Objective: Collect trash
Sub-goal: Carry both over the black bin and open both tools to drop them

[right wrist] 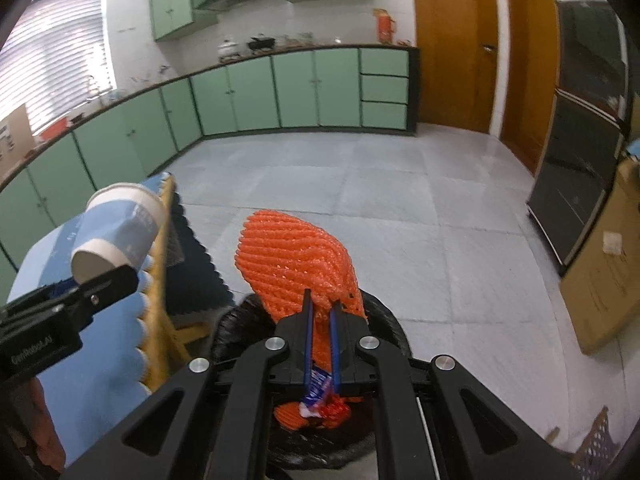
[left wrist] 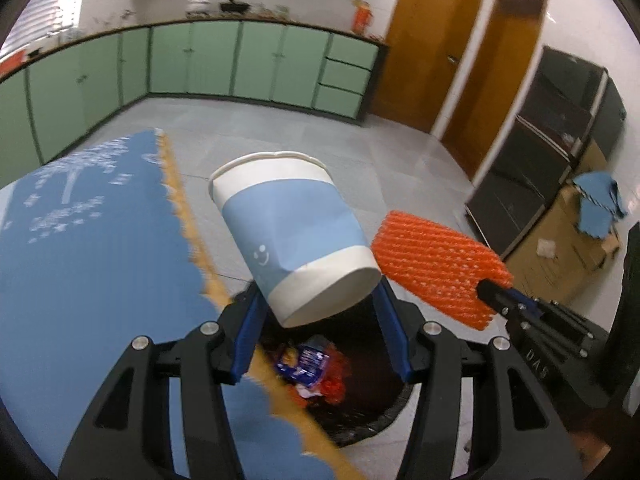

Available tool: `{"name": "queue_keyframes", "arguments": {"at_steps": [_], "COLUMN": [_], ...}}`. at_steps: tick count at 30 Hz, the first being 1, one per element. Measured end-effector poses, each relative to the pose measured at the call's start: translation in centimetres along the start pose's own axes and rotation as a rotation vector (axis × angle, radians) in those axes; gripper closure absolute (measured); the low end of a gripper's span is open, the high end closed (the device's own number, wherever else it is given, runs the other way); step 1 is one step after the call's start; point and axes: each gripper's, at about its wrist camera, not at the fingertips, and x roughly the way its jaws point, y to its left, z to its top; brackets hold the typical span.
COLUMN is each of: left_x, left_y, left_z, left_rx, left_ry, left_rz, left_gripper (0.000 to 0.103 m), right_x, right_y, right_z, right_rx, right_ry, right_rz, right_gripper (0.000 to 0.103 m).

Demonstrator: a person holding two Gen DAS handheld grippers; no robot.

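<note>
My left gripper (left wrist: 318, 300) is shut on a blue-and-white paper cup (left wrist: 292, 232), tilted with its base toward me, above a black-lined trash bin (left wrist: 384, 404). The bin holds a blue wrapper (left wrist: 304, 362) and orange scraps. My right gripper (right wrist: 322, 306) is shut on an orange foam net (right wrist: 296, 256) and holds it over the same bin (right wrist: 384, 320). The net also shows in the left wrist view (left wrist: 436, 264), right of the cup. The cup also shows in the right wrist view (right wrist: 120, 232), at the left.
A table with a blue cloth (left wrist: 92, 248) and a wooden edge stands left of the bin. Green cabinets (right wrist: 256, 92) line the far wall. Wooden doors (right wrist: 456, 44), a black cabinet (right wrist: 580, 140) and a cardboard box (right wrist: 600, 280) stand at the right. Grey tile floor lies beyond.
</note>
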Motion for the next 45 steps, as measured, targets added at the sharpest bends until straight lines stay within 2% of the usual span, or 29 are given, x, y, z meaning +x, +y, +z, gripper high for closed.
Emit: {"name": "queue_keyframes", "arguments": {"at_steps": [7, 14, 18, 20, 23, 26, 31, 39, 42, 45], "left_x": [4.1, 7.4, 7.8, 7.8, 7.6, 6.9, 4.7, -0.6, -2.9, -5.5], "left_y": [-3.3, -3.1, -3.2, -3.2, -2.7, -2.1, -1.4, 0.5, 1.2, 1.8], "left_z": [-0.8, -1.2, -1.1, -0.9, -0.5, 0.0, 0.8, 0.9, 0.6, 0.1], "left_rx": [0.079, 0.087, 0.088, 0.086, 0.075, 0.059, 0.05, 0.015, -0.008, -0.03], "left_ry": [0.082, 0.178, 0.189, 0.19, 0.184, 0.168, 0.111, 0.027, -0.003, -0.031], "left_rz": [-0.033, -0.067, -0.067, -0.066, -0.058, -0.052, -0.032, 0.019, 0.051, 0.089], "left_gripper": [0.05, 0.049, 0.049, 0.045, 0.045, 0.045, 0.042, 0.035, 0.028, 0.023], "right_x": [1.8, 5.1, 6.9, 7.3, 8.1, 8.2, 6.8, 2.5, 0.6, -1.2], "right_y": [-2.6, -4.2, -4.7, -4.5, -4.4, -4.3, -3.6, -2.1, -1.4, -0.5], "right_z": [-1.4, -3.5, -4.5, -4.5, -4.0, -3.6, -3.1, -1.8, -1.1, -0.6], "right_rx": [0.047, 0.068, 0.086, 0.088, 0.083, 0.066, 0.054, 0.018, 0.014, 0.008], "right_ry": [0.044, 0.124, 0.168, 0.175, 0.188, 0.178, 0.15, 0.084, 0.059, 0.052], "right_rz": [-0.037, -0.061, -0.054, -0.048, -0.03, -0.027, -0.03, -0.022, -0.002, 0.032], "right_gripper": [0.096, 0.096, 0.096, 0.095, 0.09, 0.07, 0.054, 0.014, 0.006, 0.006]}}
